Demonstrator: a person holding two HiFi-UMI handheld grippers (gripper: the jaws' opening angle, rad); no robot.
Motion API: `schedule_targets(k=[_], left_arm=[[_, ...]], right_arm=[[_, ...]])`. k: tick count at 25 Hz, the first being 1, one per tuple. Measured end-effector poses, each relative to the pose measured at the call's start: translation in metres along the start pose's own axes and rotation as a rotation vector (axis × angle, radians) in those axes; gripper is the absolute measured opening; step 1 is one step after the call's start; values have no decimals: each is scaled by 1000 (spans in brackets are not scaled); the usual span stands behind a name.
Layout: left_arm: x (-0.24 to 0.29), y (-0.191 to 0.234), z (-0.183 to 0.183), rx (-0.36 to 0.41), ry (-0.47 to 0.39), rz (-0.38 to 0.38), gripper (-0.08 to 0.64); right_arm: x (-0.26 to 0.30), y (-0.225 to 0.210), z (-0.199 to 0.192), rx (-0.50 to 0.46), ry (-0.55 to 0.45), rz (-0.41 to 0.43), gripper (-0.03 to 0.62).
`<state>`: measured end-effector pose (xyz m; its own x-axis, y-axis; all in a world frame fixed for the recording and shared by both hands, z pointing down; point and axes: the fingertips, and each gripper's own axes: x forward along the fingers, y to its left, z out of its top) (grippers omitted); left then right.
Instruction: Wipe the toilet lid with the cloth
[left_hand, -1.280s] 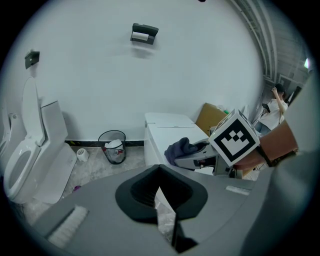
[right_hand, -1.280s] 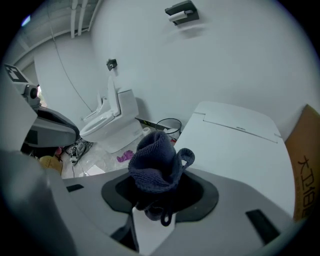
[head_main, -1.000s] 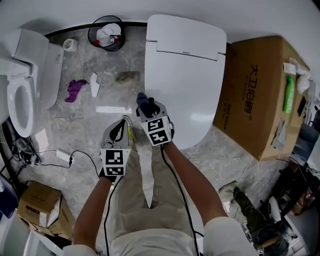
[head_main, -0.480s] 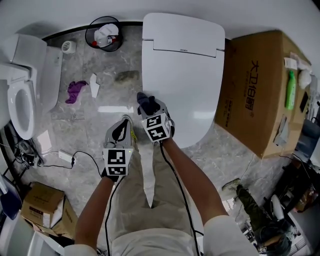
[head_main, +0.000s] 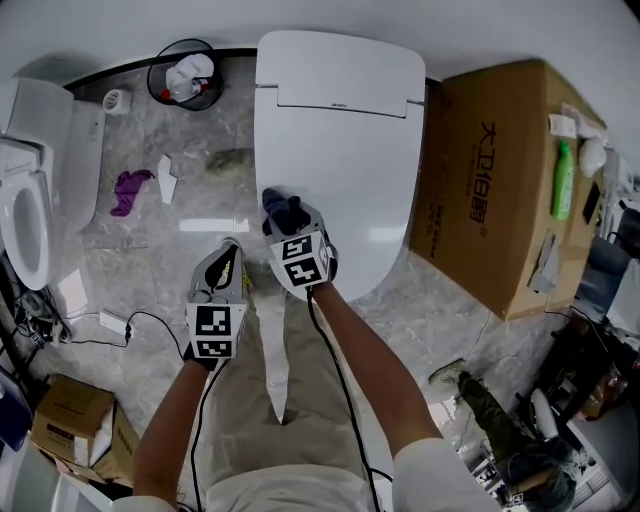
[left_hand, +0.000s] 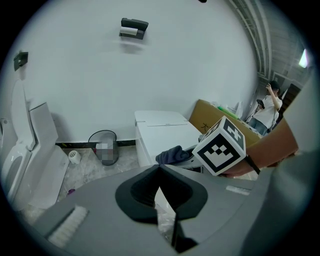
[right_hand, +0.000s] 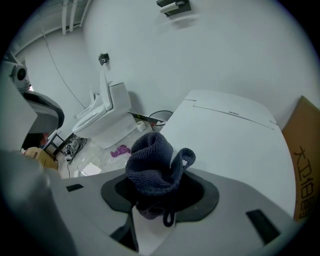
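The closed white toilet lid (head_main: 350, 150) fills the upper middle of the head view. My right gripper (head_main: 287, 216) is shut on a bunched dark blue knitted cloth (head_main: 284, 209) over the lid's front left part. In the right gripper view the cloth (right_hand: 152, 162) bulges up out of the jaws, with the lid (right_hand: 235, 145) beyond it. My left gripper (head_main: 226, 256) hangs over the floor just left of the lid's front, shut with nothing in it. In the left gripper view its jaw tips meet (left_hand: 160, 172), and the cloth (left_hand: 172, 155) and lid (left_hand: 165, 132) lie ahead.
A large cardboard box (head_main: 500, 180) stands right of the toilet, a green bottle (head_main: 562, 180) on it. A second toilet (head_main: 30, 200) is at the left. A wire wastebasket (head_main: 185, 72), a purple rag (head_main: 128, 188), paper scraps (head_main: 166, 172) and a cable (head_main: 110, 322) lie on the marble floor.
The right gripper with the cloth has moved from the lid's left edge to over its front left part. The left gripper kept its place beside it. The head view has shifted.
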<state>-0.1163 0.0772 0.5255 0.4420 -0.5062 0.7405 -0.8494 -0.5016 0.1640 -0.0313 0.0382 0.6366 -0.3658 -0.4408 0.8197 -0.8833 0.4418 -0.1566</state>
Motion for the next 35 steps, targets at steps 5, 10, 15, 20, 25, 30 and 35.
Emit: schedule_targets(k=[5,10,15,20,25,30,35], left_arm=[[12,-14,6,-11,-9,-16,0],[15,-18,7,-2,-3,-24,0],[19,-24,8,11,3,-32,0],[23,-31,9,24,12,-39,0],[26,-37,10,33,18,-38,0],[32,-51,11,23,10,-53,0],[31,-55,8,23,18,-55,0]], right_arm=[[-9,-32,-5,0,-2,-35,186],[-12,-48,-9,37,-12,-60,186],[-20,-69,-15,68,-11,-88,186],[-27,-87,-20,128,-14,-113,186],[-35,-99,-31,161,7,-134,186],[-48,-124,-42,166,-1,-173,186],[-55,-133,-50,197,4,-196,186]])
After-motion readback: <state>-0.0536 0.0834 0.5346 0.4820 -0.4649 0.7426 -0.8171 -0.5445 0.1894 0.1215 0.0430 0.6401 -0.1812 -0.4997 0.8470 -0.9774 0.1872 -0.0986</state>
